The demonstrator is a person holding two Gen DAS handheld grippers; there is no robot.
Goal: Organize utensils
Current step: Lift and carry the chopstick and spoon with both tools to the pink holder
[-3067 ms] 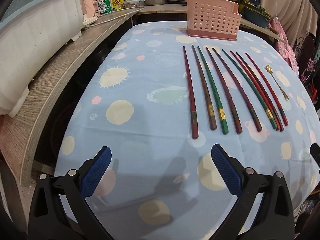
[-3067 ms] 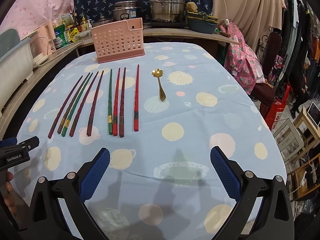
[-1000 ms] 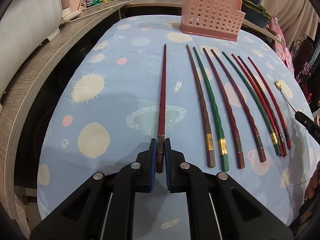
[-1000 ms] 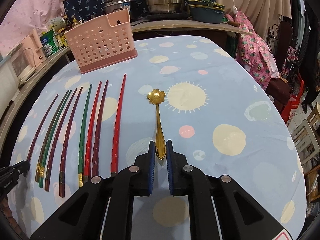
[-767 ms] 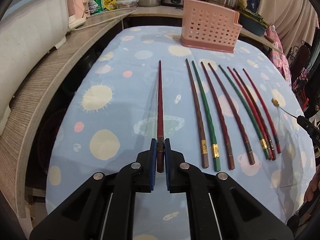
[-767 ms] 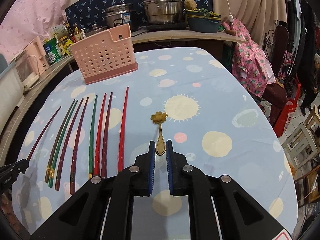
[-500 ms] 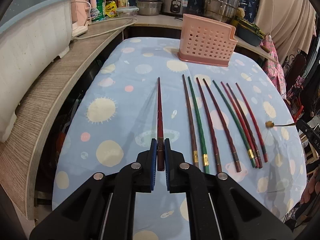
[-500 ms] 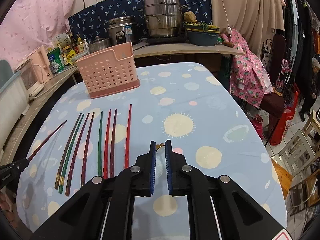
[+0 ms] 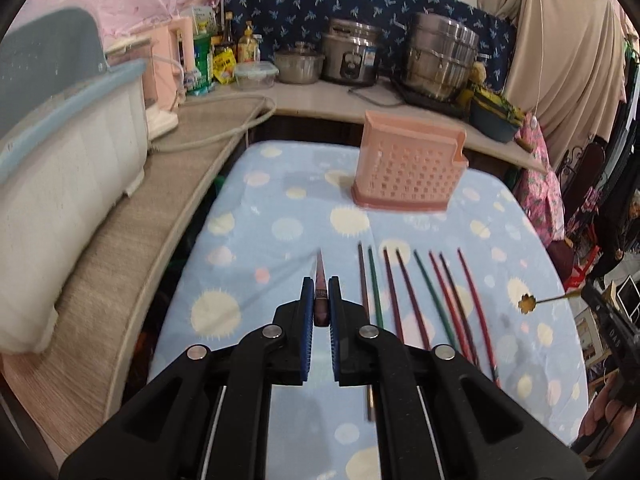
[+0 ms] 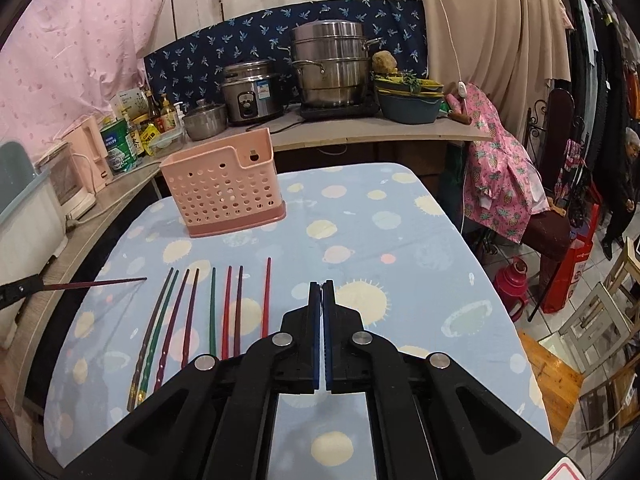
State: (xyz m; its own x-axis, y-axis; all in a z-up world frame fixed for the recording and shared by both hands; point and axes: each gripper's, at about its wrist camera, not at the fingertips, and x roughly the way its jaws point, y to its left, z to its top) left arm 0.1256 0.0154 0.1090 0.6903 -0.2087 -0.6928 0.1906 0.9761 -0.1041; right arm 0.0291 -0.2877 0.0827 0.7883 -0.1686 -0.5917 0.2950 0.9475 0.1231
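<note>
My left gripper is shut on the thick end of a dark red chopstick, lifted above the blue spotted tablecloth; the right wrist view shows that chopstick sticking out level from the left gripper. My right gripper is shut. In the left wrist view a gold flower-bowled spoon juts from the right gripper, held by its handle in the air. Several more chopsticks lie in a row on the cloth. A pink perforated utensil basket stands at the table's far end.
A wooden counter with a white and blue tub runs along the left. Pots and a rice cooker sit on the back counter. A chair draped in pink cloth and a person are to the right.
Both grippers have risen from the table, the left carrying the dark red chopstick and the right the gold spoon. The table and the remaining chopsticks now look farther away.
</note>
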